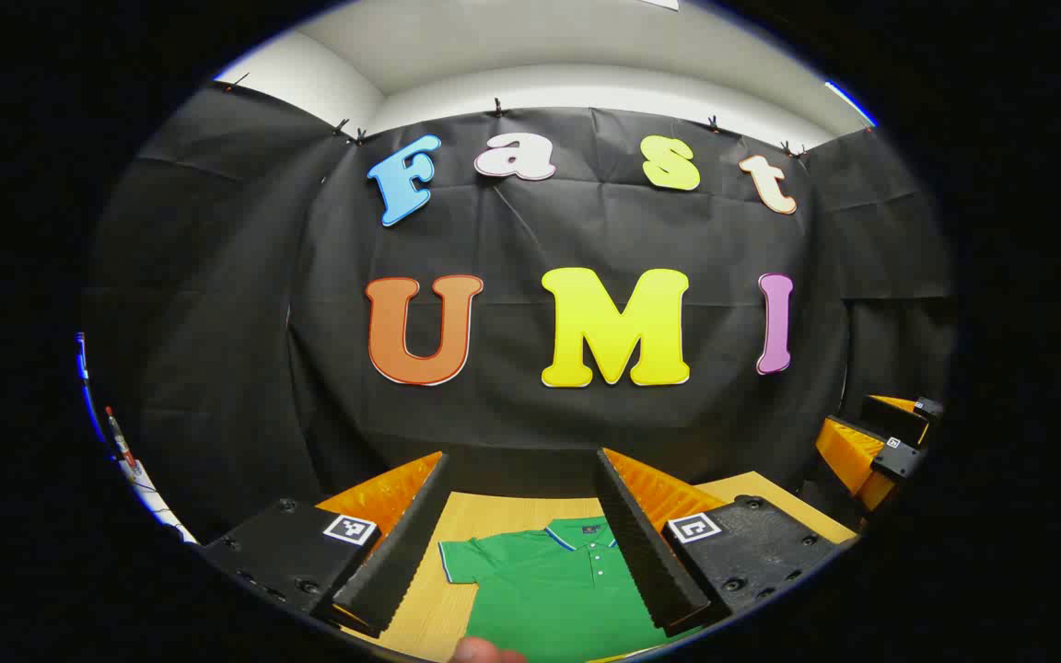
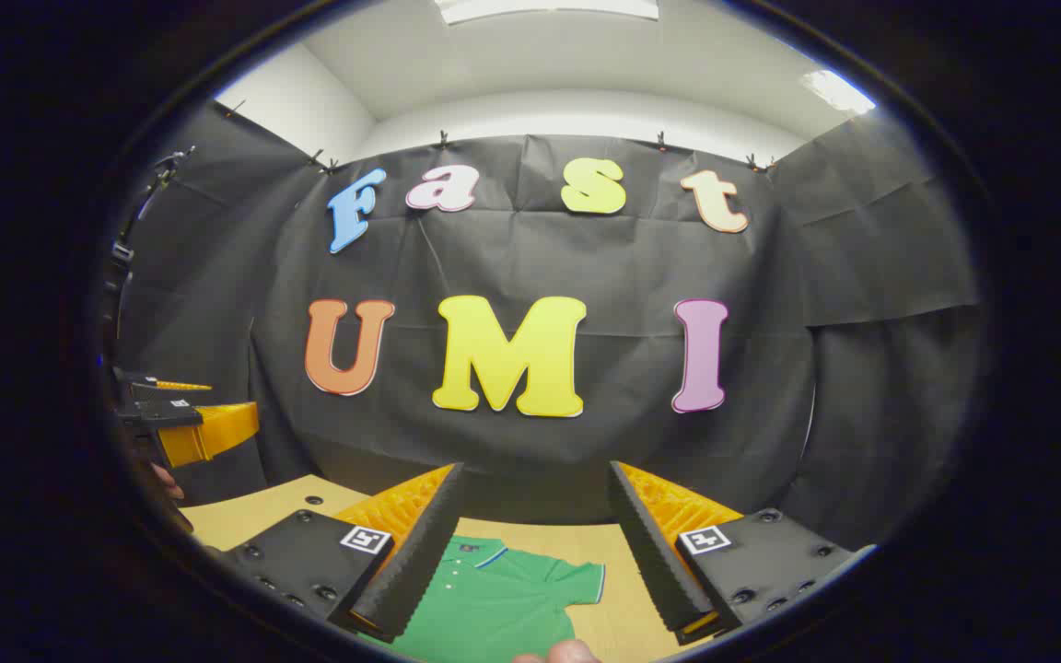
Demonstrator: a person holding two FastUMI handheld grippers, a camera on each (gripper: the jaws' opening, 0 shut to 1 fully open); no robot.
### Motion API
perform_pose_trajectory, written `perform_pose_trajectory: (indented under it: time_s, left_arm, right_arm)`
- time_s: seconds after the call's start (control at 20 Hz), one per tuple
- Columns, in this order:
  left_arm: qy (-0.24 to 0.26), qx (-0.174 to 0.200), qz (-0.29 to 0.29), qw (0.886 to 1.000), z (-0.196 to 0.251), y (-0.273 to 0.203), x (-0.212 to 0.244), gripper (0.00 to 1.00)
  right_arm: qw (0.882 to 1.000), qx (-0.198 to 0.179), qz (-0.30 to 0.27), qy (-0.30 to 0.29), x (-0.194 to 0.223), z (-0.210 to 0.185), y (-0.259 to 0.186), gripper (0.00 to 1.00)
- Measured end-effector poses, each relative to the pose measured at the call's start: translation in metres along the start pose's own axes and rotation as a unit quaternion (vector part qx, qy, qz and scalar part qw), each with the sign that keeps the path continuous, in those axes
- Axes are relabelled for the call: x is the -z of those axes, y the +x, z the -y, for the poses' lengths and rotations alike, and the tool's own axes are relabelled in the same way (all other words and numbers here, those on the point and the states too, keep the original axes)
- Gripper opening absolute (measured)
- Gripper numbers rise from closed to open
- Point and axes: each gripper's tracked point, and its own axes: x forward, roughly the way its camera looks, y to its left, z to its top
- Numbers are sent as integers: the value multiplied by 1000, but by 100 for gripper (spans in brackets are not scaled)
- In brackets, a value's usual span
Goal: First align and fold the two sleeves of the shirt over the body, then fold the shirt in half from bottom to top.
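A green polo shirt (image 1: 553, 580) with a blue-edged collar lies flat on the wooden table (image 1: 503, 506), collar toward the far wall. In the left gripper view its left sleeve (image 1: 459, 560) spreads out to the side. My left gripper (image 1: 523, 534) hovers above it, open, nothing between its fingers. In the right gripper view the same shirt (image 2: 494, 599) shows with its other sleeve (image 2: 577, 580) spread out. My right gripper (image 2: 535, 552) is open too, held above the shirt. The right gripper (image 1: 880, 442) also appears at the right edge of the left gripper view, and the left gripper (image 2: 185, 419) at the left edge of the right gripper view.
Black cloth walls close the booth behind and beside the table. A fingertip (image 1: 484, 652) shows at the bottom of the left gripper view and another fingertip (image 2: 558, 654) at the bottom of the right gripper view. Bare wood (image 2: 263, 511) lies around the shirt.
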Motion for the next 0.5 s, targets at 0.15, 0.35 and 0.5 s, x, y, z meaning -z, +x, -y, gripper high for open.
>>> perform_pose_trajectory:
  time_s: [0.15, 0.35, 0.5]
  left_arm:
    - [2, 2, 1, 1000, 3, 2, -2, 99]
    - [6, 3, 4, 1000, 6, 7, -3, 99]
    - [4, 4, 3, 1000, 8, 9, -4, 99]
  right_arm:
    - [1000, 5, -2, 4, 0, 5, 4, 98]
    - [1000, 6, -4, 2, 0, 11, 7, 94]
    - [1000, 6, -8, 2, 1, 12, 10, 97]
